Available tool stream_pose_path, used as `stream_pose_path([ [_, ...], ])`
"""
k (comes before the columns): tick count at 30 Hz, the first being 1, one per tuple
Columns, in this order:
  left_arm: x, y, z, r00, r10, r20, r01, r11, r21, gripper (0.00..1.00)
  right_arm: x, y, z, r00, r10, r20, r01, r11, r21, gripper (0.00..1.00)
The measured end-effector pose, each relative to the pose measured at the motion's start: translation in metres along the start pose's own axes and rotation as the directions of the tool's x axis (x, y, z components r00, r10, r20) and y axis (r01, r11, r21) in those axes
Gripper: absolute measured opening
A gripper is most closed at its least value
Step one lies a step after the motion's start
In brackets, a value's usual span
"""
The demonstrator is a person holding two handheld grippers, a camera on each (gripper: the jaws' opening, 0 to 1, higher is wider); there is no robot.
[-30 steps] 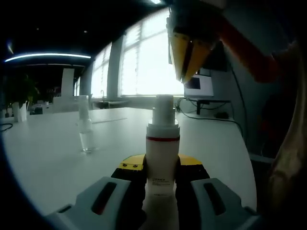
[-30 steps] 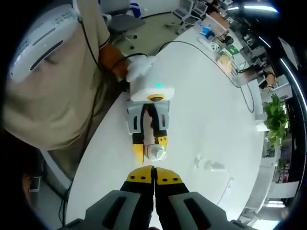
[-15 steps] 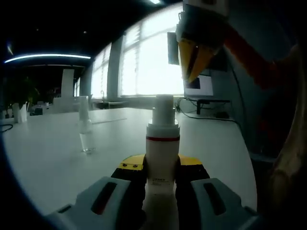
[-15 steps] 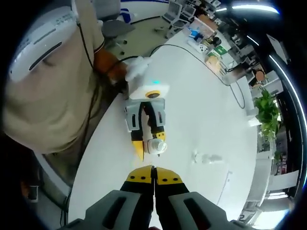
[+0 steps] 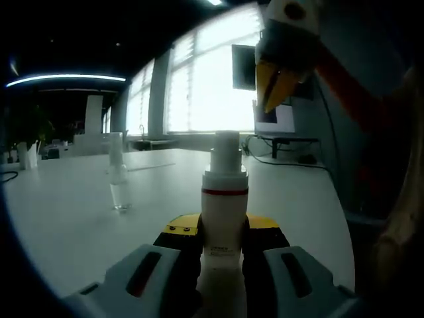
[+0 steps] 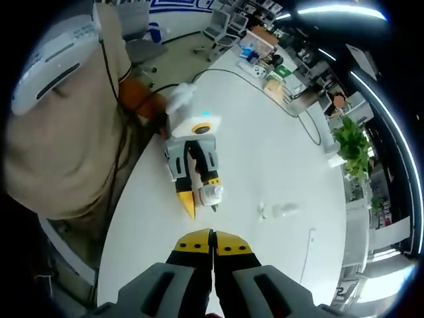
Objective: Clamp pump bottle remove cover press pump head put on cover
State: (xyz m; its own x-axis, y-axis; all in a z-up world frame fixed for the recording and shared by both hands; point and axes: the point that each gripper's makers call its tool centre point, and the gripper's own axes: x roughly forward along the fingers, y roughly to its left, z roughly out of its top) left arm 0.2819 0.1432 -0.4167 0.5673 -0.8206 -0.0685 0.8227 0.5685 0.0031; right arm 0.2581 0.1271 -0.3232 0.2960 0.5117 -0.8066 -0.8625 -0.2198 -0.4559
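The pump bottle [image 5: 224, 218] is standing upright on the white bench [image 5: 79, 212], with the left tool [image 5: 224, 255] clamping its body. The right tool [image 6: 212, 244] is hovering above it, jaws pressed together and holding nothing. The clear cover [image 5: 118, 177] is standing apart on the bench.

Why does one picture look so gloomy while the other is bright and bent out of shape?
Left gripper view: the bright windows backlight the scene, so the pump bottle and left tongs sit in dim shade. Right gripper view: evenly lit from above, the fisheye lens curving the white table edges.
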Motion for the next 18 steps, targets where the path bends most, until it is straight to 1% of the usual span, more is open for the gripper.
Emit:
stream_pose_path([
  [9, -0.001, -0.001, 0.001, 1.0, 0.003, 0.0, -0.003, 1.0, 0.0, 0.14, -0.006, 0.0, -0.006, 0.998, -0.052, 0.04, 0.05, 0.997, 0.053, 0.0],
  [15, -0.001, -0.001, 0.001, 1.0, 0.006, 0.0, -0.006, 1.0, -0.001, 0.14, -0.009, -0.002, -0.011, 0.991, -0.11, 0.081, 0.101, 0.988, 0.114, 0.0],
  [18, -0.001, 0.0, 0.001, 1.0, 0.007, 0.0, -0.007, 1.0, -0.001, 0.14, -0.011, -0.002, -0.015, 0.988, -0.126, 0.09, 0.114, 0.985, 0.128, 0.0],
])
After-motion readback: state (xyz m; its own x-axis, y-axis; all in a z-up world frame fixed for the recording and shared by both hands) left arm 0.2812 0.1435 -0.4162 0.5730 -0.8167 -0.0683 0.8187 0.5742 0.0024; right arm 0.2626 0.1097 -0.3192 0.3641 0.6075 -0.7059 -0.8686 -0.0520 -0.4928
